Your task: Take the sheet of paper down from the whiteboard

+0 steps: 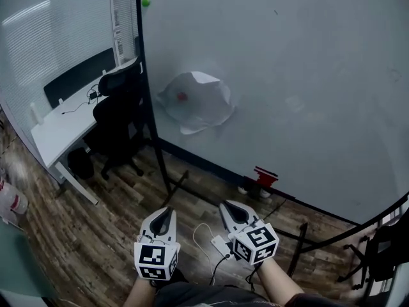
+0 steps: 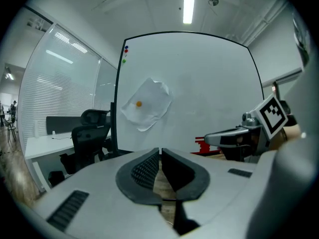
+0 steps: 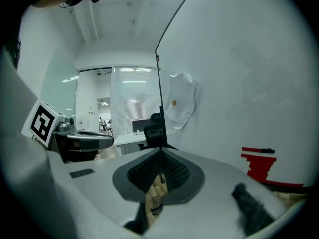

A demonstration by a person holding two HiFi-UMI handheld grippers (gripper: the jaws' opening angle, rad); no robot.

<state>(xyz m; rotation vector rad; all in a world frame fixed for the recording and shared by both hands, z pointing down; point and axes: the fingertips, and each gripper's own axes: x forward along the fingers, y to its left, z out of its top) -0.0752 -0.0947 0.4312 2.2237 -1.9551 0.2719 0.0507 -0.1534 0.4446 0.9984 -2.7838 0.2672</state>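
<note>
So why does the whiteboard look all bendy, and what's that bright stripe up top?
Left gripper view: the wide lens curves the edge of the whiteboard into an arch, and the stripe is a ceiling light glaring white. Head view: the board's bottom edge bows too. Right gripper view: dark rounded corners, and the sheet of paper looks small and soft.

Large black-framed whiteboard (image 1: 307, 75), upright: crumpled white sheet of paper (image 1: 198, 104) held on it by small orange round magnet (image 1: 182, 96). Brown wood-plank floor (image 1: 96, 232): black office chair (image 1: 118, 117), white bench (image 1: 61, 130) standing on it.
</note>
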